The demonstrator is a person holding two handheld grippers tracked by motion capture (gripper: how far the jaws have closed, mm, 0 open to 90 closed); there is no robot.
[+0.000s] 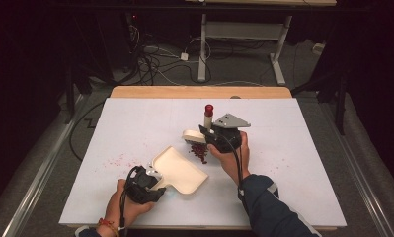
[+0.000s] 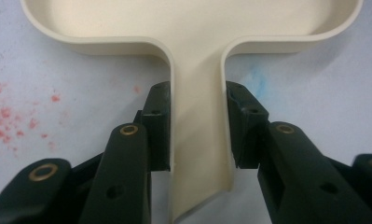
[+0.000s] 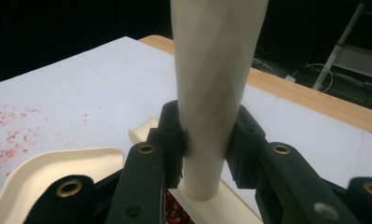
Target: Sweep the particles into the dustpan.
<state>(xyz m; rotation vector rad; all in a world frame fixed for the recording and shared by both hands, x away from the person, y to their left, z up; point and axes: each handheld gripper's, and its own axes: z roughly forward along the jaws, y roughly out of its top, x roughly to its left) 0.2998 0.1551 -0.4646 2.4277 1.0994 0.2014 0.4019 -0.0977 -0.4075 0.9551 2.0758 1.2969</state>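
A cream dustpan (image 1: 180, 171) lies flat on the white table, its tray toward the middle. My left gripper (image 1: 155, 186) is shut on the pan's narrow handle (image 2: 197, 116), one pad on each side. My right gripper (image 1: 210, 132) is shut on the upright cream handle (image 3: 214, 84) of a small brush with a red cap (image 1: 209, 108). The brush head (image 1: 193, 135) rests on the table just beyond a small pile of dark red bits (image 1: 199, 152). That pile lies between the brush and the pan's open edge. The bristles are hidden.
Faint red specks stain the table to the left of the pan (image 1: 113, 162). A wooden strip (image 1: 199, 92) runs along the table's far edge. Beyond it are cables on the floor and a white desk frame (image 1: 244, 34).
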